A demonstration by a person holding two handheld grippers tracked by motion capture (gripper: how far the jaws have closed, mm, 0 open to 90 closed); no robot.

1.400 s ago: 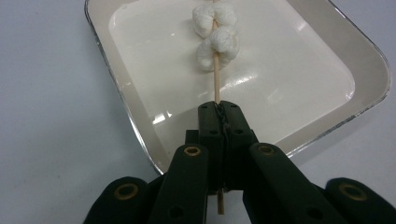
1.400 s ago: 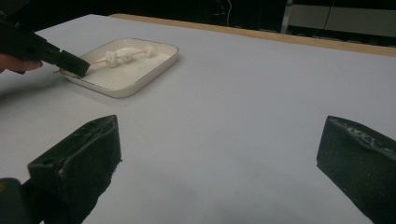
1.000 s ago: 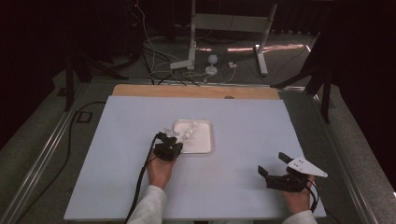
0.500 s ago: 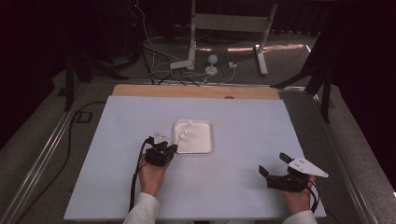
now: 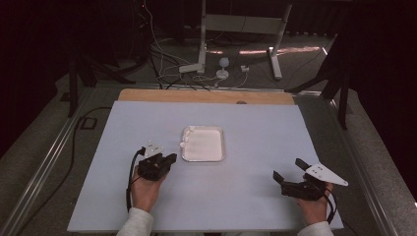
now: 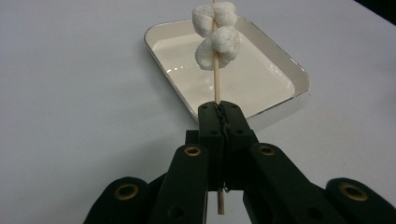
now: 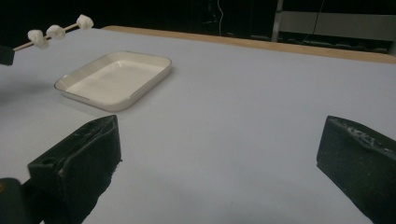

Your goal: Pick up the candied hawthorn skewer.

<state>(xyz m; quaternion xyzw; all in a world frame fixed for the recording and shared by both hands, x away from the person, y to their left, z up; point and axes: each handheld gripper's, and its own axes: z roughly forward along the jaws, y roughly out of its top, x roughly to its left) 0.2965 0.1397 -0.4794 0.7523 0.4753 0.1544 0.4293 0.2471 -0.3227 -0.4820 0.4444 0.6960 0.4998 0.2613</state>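
Left hand-held gripper (image 6: 219,122) pinches thin wooden skewer (image 6: 216,79) bearing lumpy white marshmallows (image 6: 218,44).

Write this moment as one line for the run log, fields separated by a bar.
left tongs: shut on skewer | skewer: carries white pieces, above tray edge | right tongs: open, nothing between | tray: on table

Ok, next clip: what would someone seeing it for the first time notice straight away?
First, the wooden skewer clamped in the shut left gripper, carrying white puffy lumps and poking out over the near-left corner of the tray. That white tray sits empty near the middle of the pale table. The right gripper waits open by the table's near right corner, holding nothing.
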